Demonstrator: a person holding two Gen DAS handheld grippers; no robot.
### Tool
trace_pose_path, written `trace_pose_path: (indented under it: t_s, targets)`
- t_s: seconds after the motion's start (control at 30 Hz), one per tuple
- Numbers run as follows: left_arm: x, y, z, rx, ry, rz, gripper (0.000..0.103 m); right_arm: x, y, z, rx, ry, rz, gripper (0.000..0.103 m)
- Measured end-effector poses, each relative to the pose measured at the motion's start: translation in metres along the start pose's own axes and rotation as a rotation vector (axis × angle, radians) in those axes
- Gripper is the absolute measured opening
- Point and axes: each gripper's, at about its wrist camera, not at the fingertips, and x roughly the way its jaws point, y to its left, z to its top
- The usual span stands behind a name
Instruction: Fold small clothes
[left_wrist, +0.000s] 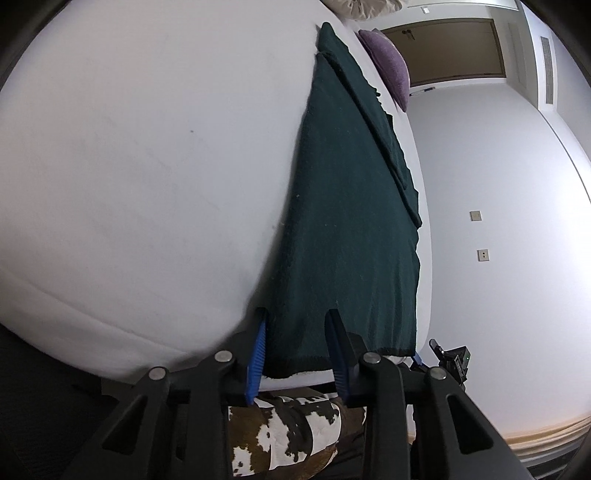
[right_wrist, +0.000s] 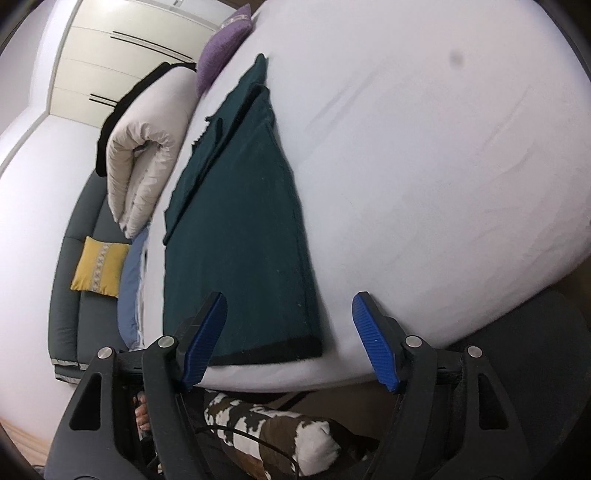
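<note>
Dark green soft knitted garment (left_wrist: 343, 229), limp, light: hem lay between parted left claw (left_wrist: 297, 332); right claw (right_wrist: 290, 325) gaped.

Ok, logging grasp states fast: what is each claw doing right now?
Left claw: open, fingers straddling the near hem of the dark green garment.
Right claw: open wide, holding nothing, over the garment's near corner.

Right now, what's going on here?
A person with a claw in each hand is folding a dark green garment on a white bed. It lies flat, partly folded lengthwise. The left claw straddles its near hem, jaws apart; the right claw hangs open over the near corner.
</note>
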Motion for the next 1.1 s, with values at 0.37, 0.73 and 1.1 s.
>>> trace_pose_path:
  t_s: [0.37, 0.73, 1.1]
  targets:
    - [0.005, -0.004, -0.002, 0.039, 0.015, 0.048, 0.009, 0.013, -0.004, -0.008, 0.029, 0.084, -0.011, 0.059]
    - [-0.009, -0.004, -0.009, 0.081, -0.002, 0.070, 0.007, 0.022, -0.005, -0.006, 0.023, 0.102, -0.017, 0.008]
    - [-0.037, -0.039, -0.010, 0.127, -0.106, -0.008, 0.006, -0.003, 0.023, 0.004, -0.027, 0.010, 0.094, 0.007]
